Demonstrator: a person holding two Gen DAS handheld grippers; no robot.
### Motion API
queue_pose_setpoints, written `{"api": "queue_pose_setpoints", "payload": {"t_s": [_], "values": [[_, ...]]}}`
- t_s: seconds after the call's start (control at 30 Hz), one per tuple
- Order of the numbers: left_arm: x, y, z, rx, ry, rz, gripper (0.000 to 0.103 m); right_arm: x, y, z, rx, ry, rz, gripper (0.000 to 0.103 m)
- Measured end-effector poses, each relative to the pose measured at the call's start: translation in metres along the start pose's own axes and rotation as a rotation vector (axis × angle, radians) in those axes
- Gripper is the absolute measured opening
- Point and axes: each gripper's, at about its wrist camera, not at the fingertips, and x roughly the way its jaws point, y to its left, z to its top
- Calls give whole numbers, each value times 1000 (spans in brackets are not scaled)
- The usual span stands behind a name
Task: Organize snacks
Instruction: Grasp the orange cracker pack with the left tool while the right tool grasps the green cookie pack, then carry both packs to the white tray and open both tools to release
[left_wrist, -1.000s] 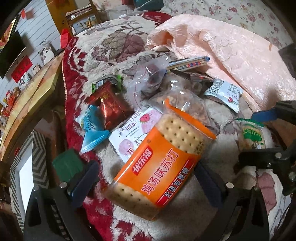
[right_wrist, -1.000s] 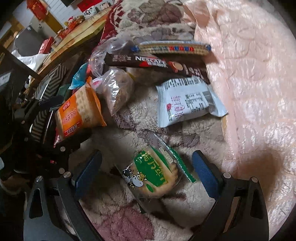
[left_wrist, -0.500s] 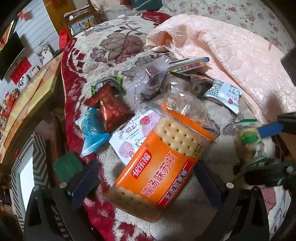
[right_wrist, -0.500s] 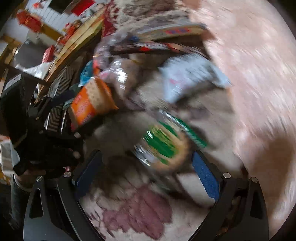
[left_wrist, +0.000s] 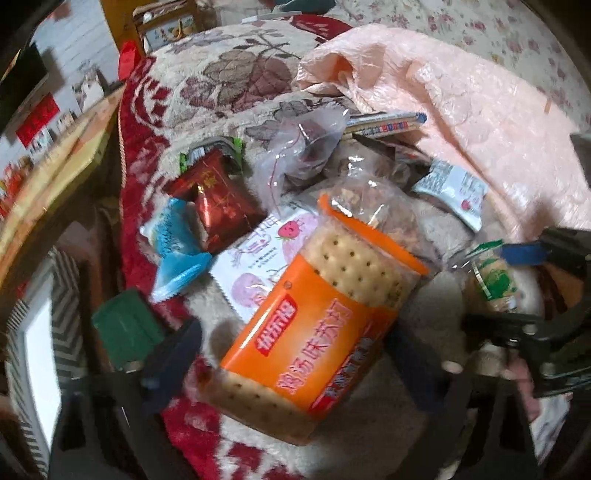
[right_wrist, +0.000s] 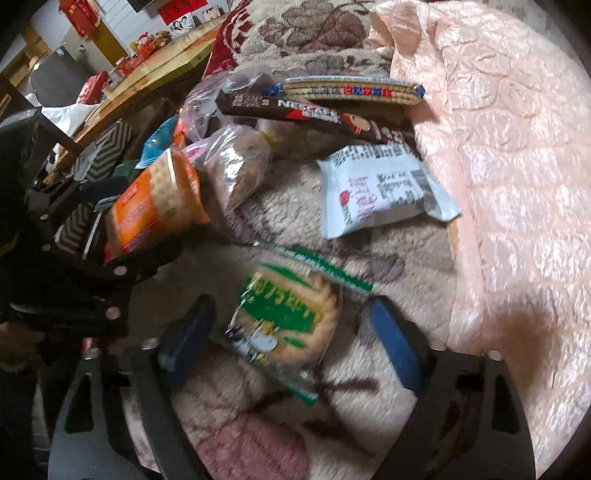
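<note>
While both grippers sit low over the pile, the biggest thing in view is the floral plush blanket (left_wrist: 236, 74) that carries everything, with a pink quilted cover (right_wrist: 517, 147) bunched along one side. No worktop under the snacks — a wooden one (right_wrist: 155, 70) only shows off at the edge.

Sorting looks barely begun, my read: no bin, no tidy row, the packets all lie loose in one heap.

Largest snack: orange cracker pack (left_wrist: 325, 332), lying between the jaws of the left gripper (left_wrist: 291, 354). Jaws closing, pads not yet clearly pressing on it. A clear bag of brown snacks (right_wrist: 236, 173) leans on its far end. Next, the white packet (right_wrist: 373, 192) face-down near the pink cover, the long Nescafe stick pack (right_wrist: 306, 114) and a striped biscuit sleeve (right_wrist: 351, 90) behind it, and a pink-and-white strawberry packet (left_wrist: 258, 258) partly under the crackers.

Smaller: red foil packet (left_wrist: 218, 199), blue wrapper (left_wrist: 173, 254), and an empty-looking clear bag (left_wrist: 303, 147).

Smallest task item in play — the green-label cookie packet (right_wrist: 288, 314), between the jaws of the right gripper (right_wrist: 291, 339). Jaws closing here too, gap visible at both pads, blur makes contact hard to call.

Left to do: finish both grasps, then place nearly everything.
</note>
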Motion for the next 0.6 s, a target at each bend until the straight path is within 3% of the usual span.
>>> {"api": "queue_pose_setpoints", "payload": {"t_s": [0.03,0.1,0.17,0.43,0.6], "values": [[0,1,0,-20,6,-33,75,1,1,2,-16,-8,-9,75],[-1,1,0,-38,11,-25,73,1,-1,3,-65,-21,-42,55],[-2,0,-2,-42,13,-14,70,-1,-6,2,-92,-27,-44,48],[-24,12,-27,-214,-19,-52,57,-16,-13,-5,-119,-28,7,48],[-40,17,-41,-312,-57,-25,57,-28,-1,-10,-148,-48,39,48]]}}
